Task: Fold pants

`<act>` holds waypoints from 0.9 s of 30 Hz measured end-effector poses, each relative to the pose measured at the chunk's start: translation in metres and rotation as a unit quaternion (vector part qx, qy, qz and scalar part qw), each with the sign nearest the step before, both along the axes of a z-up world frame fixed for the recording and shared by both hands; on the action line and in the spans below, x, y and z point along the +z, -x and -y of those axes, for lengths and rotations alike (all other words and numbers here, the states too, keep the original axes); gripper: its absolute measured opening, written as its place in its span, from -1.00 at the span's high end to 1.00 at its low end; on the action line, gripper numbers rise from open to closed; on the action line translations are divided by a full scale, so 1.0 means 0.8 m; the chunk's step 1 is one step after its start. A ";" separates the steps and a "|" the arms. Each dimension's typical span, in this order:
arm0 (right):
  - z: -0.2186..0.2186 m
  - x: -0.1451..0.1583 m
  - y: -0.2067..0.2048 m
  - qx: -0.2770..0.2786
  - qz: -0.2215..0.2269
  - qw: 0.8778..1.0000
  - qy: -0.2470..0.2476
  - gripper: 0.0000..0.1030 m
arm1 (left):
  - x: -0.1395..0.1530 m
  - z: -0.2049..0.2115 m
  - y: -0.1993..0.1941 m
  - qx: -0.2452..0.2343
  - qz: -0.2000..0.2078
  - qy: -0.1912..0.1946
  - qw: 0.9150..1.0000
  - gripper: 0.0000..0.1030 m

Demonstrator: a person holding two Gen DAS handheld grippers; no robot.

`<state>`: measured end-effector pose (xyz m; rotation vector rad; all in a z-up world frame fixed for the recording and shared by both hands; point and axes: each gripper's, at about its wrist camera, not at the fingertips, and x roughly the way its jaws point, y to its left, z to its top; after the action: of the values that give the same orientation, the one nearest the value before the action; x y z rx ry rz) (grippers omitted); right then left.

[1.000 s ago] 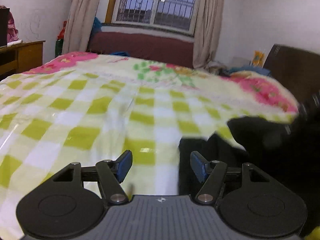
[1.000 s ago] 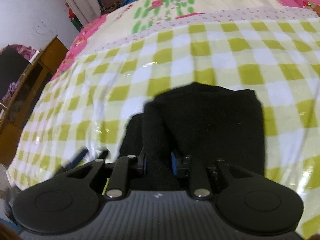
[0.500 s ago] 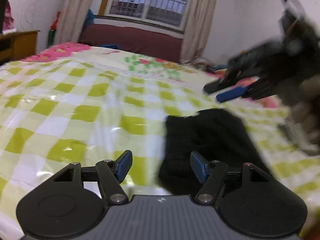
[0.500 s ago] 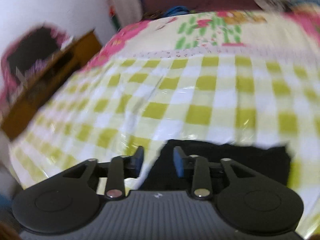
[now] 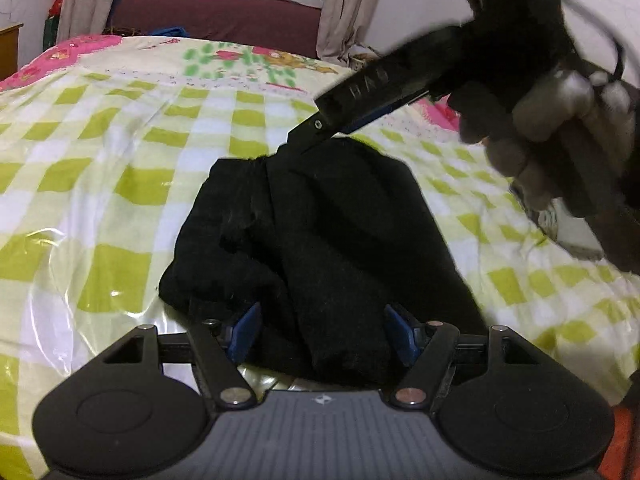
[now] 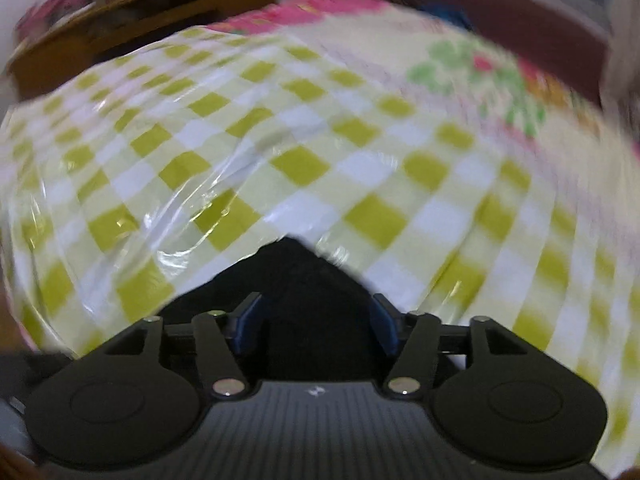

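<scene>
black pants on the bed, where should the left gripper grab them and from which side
Probably the thick rolled near edge of the black pants, approached low from the near side. That folded ridge bulges up off the checked bedcover and already lies between the open left gripper. The right gripper, its jaws opening, sits over the far edge, so that end is crowded.

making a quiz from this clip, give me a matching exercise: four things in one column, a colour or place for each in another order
Things:
1. pants
2. bed cover
3. curtain
4. cabinet

Descriptions:
A. brown wood, beside the bed
B. black, folded in a pile on the bed
C. green and white checks
D. pale cloth hanging by the window

Pairs: 1-B, 2-C, 3-D, 4-A
</scene>
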<state>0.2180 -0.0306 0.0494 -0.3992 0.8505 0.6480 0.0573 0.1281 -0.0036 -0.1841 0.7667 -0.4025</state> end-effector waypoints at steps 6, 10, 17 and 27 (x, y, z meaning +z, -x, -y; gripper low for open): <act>0.009 -0.027 -0.051 0.093 -0.101 0.990 -0.026 -0.41 | -0.002 0.022 -0.009 -0.020 -0.018 -0.018 0.999 -0.35; 0.017 -0.049 -0.070 0.095 -0.160 0.982 -0.041 0.42 | -0.007 0.035 -0.017 -0.021 -0.029 -0.036 0.999 -0.35; 0.048 -0.004 -0.047 0.062 -0.137 0.983 -0.107 0.84 | 0.007 0.018 -0.019 -0.009 -0.025 -0.015 1.000 0.25; 0.042 0.026 -0.066 0.053 -0.123 0.980 -0.148 0.80 | 0.035 -0.006 -0.020 -0.005 0.006 -0.020 1.000 0.35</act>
<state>0.2704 -0.0639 0.0702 -0.0945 0.9538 0.9235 0.0735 0.1327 0.0241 -0.1395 0.7632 -0.3968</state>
